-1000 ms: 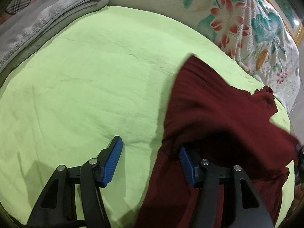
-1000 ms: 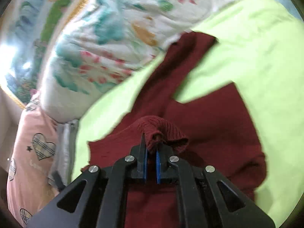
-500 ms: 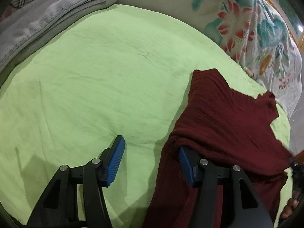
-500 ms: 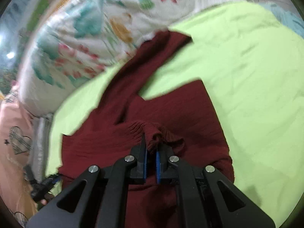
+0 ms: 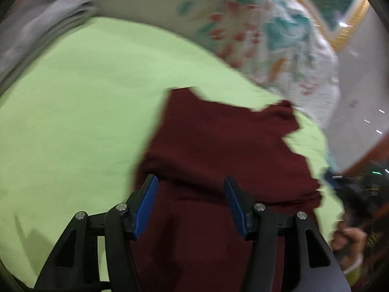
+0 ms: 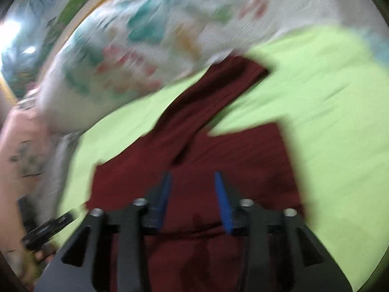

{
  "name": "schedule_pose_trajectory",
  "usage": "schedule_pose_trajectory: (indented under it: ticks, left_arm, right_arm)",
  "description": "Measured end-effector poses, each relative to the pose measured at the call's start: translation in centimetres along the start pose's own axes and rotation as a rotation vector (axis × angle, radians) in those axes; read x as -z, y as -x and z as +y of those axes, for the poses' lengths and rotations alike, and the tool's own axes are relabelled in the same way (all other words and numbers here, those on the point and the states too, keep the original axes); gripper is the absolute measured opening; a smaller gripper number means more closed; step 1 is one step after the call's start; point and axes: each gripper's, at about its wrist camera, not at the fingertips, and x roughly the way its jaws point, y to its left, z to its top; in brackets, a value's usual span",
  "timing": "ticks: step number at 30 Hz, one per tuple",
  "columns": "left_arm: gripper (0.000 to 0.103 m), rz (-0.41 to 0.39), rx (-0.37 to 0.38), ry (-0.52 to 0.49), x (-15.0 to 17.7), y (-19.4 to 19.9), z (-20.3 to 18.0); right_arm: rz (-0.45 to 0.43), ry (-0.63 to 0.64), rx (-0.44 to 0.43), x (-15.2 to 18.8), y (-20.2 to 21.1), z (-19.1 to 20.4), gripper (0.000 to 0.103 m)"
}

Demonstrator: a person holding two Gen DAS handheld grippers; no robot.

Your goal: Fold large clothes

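A green bed sheet (image 5: 73,112) fills the frame; the maroon garment (image 5: 218,146) lies lower centre, partly folded (blurred). Right tongs (image 6: 192,189) are opening, empty; left tongs (image 5: 190,199) are closing slightly, gripping nothing. Next, probably regrasp an edge.

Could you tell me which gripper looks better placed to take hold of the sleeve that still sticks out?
Probably the right gripper: its jaws are opening, empty, aimed at the sleeve of the maroon sweater. The left gripper faces the folded body.

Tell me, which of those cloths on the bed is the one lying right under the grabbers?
The dark red garment, spread on the lime-green sheet. The flowered quilt and grey blanket lie farther off at the edges.
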Motion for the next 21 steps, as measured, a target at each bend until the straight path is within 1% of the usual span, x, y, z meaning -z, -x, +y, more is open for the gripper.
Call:
schedule_pose_trajectory:
  ticks: [1, 3, 4, 5, 6, 7, 8, 9, 11, 12, 14, 16, 18, 20, 21]
  left_arm:
    - [0.056, 0.001, 0.012, -0.020, -0.4, -0.6, -1.1]
    - [0.057, 0.007, 0.027, -0.078, -1.1, -2.5, -3.1]
    - [0.057, 0.017, 0.022, -0.094, -1.4, -3.7, -3.7]
    - [0.057, 0.032, -0.003, -0.098, -1.6, -4.8, -3.7]
    - [0.057, 0.059, -0.066, -0.093, -1.8, -6.4, -3.1]
    - [0.056, 0.080, -0.115, -0.087, -1.7, -7.4, -2.5]
    - [0.049, 0.108, -0.179, -0.082, -1.7, -8.5, -1.6]
    - [0.040, 0.125, -0.207, -0.075, -1.7, -9.1, -0.7]
    - [0.039, 0.114, -0.175, -0.039, -1.9, -8.4, 0.0]
    - [0.039, 0.107, -0.169, -0.025, -2.4, -7.9, -0.5]
    - [0.041, 0.086, -0.144, -0.063, -3.3, -7.4, -2.7]
    - [0.047, 0.077, -0.106, -0.139, -4.6, -7.6, -6.2]
    - [0.059, 0.067, -0.094, -0.231, -5.9, -8.6, -10.2]
    - [0.067, 0.059, -0.101, -0.328, -7.5, -10.9, -14.8]
    - [0.068, 0.054, -0.105, -0.359, -7.9, -11.7, -16.4]
  right_arm:
    - [0.051, -0.012, -0.006, 0.3, -1.5, 0.0, 0.041]
    - [0.097, -0.014, 0.024, 0.5, -3.3, -0.4, 0.041]
    - [0.109, -0.026, 0.028, 0.6, -3.7, -1.0, 0.041]
    - [0.129, -0.055, 0.040, 0.7, -4.0, -2.0, 0.041]
    - [0.136, -0.075, 0.072, 0.7, -3.9, -3.0, 0.041]
    - [0.129, -0.088, 0.106, 0.6, -3.6, -3.8, 0.040]
    - [0.108, -0.104, 0.136, 0.2, -2.8, -4.6, 0.040]
    - [0.089, -0.112, 0.144, -0.1, -2.0, -5.1, 0.041]
    - [0.044, -0.124, 0.182, -1.2, -0.3, -5.9, 0.041]
    - [0.021, -0.133, 0.180, -1.8, 0.3, -6.2, 0.041]
    - [-0.010, -0.170, 0.136, -3.2, 0.9, -6.9, 0.041]
    - [-0.021, -0.193, 0.121, -4.9, 0.7, -7.4, 0.041]
    - [-0.039, -0.181, 0.103, -6.1, 0.2, -7.2, 0.041]
    - [-0.037, -0.180, 0.091, -6.8, -0.4, -7.3, 0.041]
    - [-0.035, -0.181, 0.080, -7.1, -0.5, -7.4, 0.041]
